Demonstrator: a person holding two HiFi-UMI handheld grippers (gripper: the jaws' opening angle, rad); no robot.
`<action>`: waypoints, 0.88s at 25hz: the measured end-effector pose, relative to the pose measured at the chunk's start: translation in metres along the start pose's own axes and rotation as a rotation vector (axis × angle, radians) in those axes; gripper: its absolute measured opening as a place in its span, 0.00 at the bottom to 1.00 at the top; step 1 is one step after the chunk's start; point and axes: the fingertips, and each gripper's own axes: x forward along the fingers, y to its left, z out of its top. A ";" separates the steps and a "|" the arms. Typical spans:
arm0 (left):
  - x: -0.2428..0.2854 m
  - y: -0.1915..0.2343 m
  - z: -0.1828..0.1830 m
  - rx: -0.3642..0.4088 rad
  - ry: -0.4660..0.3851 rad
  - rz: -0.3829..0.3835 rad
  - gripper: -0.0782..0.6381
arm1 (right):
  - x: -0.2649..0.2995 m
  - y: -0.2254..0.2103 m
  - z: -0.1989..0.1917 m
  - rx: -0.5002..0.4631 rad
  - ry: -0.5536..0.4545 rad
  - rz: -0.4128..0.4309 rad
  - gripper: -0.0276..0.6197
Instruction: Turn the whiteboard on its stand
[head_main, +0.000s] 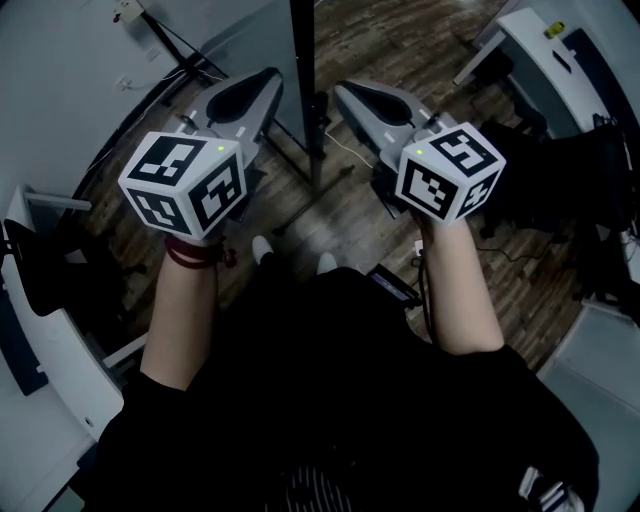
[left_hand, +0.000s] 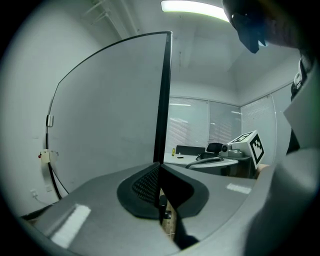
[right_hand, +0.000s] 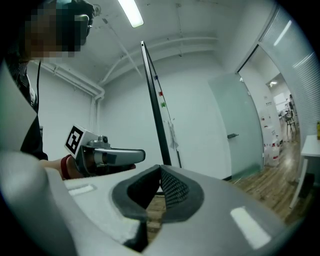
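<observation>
Above the wooden floor (head_main: 330, 220), the whiteboard (left_hand: 110, 110) stands edge-on between the left tool (left_hand: 159, 165) and right tool (right_hand: 160, 167), both closed and empty. Shut tips could skid off its thin edge.

Floor: dark wood planks (head_main: 330, 215), worn and lighter in patches.

The black upright of the whiteboard stand (head_main: 316, 120) stands on the planks near top centre, with a thin pale cable (head_main: 347, 150) lying just beside its foot. Two white shoes (head_main: 262, 247) are planted below it. A flat dark device (head_main: 395, 285) lies to the right of the shoes. Black cables (head_main: 175, 45) run along the wall edge at upper left. White desk legs (head_main: 478, 55) stand at upper right. A dark bulky shape (head_main: 565, 175) sits at the right, kind unclear.
</observation>
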 end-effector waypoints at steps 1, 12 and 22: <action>0.004 0.003 0.001 0.005 0.001 -0.015 0.10 | 0.001 -0.001 0.003 -0.007 -0.005 -0.010 0.05; 0.022 0.019 0.010 0.038 -0.004 -0.215 0.10 | 0.015 0.000 0.023 -0.008 -0.054 -0.157 0.05; 0.028 0.041 0.003 0.049 0.006 -0.365 0.10 | 0.026 -0.012 0.029 0.013 -0.079 -0.328 0.09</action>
